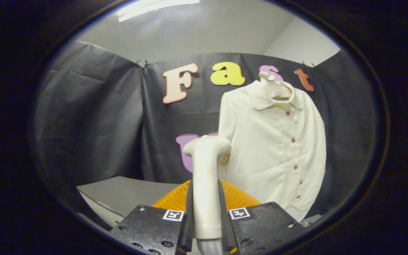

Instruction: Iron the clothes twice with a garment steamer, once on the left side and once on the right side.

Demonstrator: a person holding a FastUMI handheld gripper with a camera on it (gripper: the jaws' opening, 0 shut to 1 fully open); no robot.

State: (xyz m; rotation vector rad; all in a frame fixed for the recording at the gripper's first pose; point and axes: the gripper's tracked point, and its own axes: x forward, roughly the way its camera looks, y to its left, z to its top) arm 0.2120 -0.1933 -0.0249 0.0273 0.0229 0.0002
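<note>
A cream button-up shirt [278, 145] hangs on a hanger [269, 83] against the booth wall, beyond my fingers and to their right. My gripper [205, 209] is shut on the white handle of the garment steamer [205, 177], which stands upright between the fingers. The steamer's head [207, 145] points toward the shirt and sits close to its left sleeve edge; I cannot tell whether it touches the cloth. A grey hose end [209, 246] shows below the handle.
An orange ribbed basket-like object [236, 198] lies just behind the steamer handle. A grey tabletop [126, 193] stretches to the left beneath the black cloth wall.
</note>
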